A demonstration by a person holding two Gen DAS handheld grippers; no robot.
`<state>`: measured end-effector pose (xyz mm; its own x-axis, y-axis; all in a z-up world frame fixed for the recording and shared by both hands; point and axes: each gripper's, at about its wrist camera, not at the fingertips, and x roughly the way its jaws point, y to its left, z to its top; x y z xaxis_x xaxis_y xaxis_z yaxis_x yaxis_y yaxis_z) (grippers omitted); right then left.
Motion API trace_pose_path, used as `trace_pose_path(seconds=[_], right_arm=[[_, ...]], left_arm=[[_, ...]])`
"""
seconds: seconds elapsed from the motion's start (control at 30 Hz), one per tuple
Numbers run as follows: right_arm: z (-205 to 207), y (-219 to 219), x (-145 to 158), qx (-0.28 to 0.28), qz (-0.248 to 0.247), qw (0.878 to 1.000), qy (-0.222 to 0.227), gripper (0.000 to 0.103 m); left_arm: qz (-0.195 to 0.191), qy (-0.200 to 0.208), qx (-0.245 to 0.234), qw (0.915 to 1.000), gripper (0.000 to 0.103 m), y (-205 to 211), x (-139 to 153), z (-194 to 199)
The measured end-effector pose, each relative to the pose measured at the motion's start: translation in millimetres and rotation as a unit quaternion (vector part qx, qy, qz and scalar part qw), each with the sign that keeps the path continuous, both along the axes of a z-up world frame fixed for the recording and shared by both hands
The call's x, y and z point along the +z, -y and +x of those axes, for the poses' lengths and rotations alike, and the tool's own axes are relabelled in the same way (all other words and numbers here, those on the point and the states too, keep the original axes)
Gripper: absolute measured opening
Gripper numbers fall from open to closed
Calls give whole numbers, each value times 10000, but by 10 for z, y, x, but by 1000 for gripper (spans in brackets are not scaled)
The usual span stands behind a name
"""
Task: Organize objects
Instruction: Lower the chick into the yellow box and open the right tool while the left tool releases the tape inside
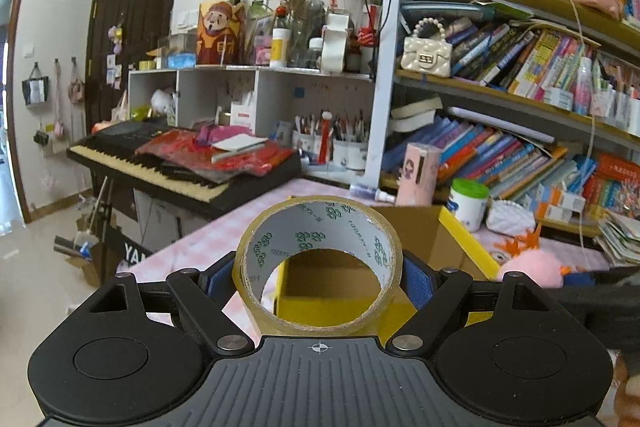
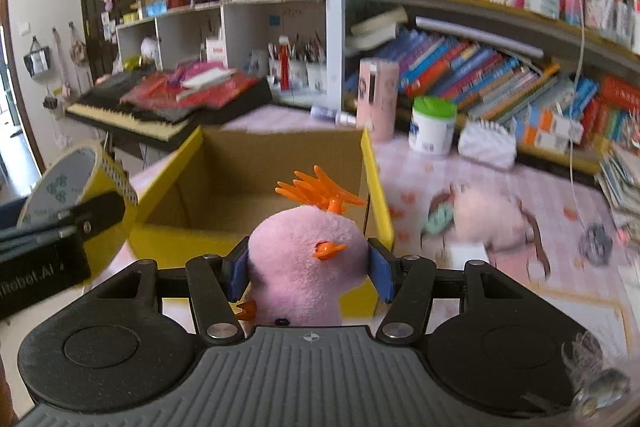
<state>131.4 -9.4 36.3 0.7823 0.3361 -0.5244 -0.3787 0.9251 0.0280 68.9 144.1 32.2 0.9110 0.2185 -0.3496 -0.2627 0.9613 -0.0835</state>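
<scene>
Left gripper (image 1: 318, 277) clamps the tape roll (image 1: 320, 247) between its blue pads, held above the open yellow cardboard box (image 1: 464, 235) on the pink-checked table (image 1: 208, 239).

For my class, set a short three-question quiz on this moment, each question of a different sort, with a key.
1. True or false: the left gripper holds the tape roll.
2. What does the right gripper hold? A) a white jar B) a pink plush C) a book
3. Fill in: the open yellow box stands on a pink checked ____.

Key:
1. True; its pads press the roll's sides.
2. B; the pads clamp the plush with orange spikes, just before the box.
3. Tablecloth; the box looks empty as far as its inside shows.
</scene>
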Motion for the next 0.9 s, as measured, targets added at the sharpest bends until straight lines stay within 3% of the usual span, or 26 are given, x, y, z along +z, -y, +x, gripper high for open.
trace_pose_path(seconds=[0.3, 0.67, 0.9], right_arm=[[782, -60, 152, 167, 206, 9994, 212, 56], [1309, -105, 29, 343, 308, 9989, -119, 56], [1548, -205, -59, 603, 241, 9974, -325, 56]], left_arm=[[181, -164, 135, 9996, 83, 88, -13, 621], [300, -654, 207, 9972, 83, 149, -179, 1035], [148, -1174, 213, 9927, 83, 122, -358, 1212]])
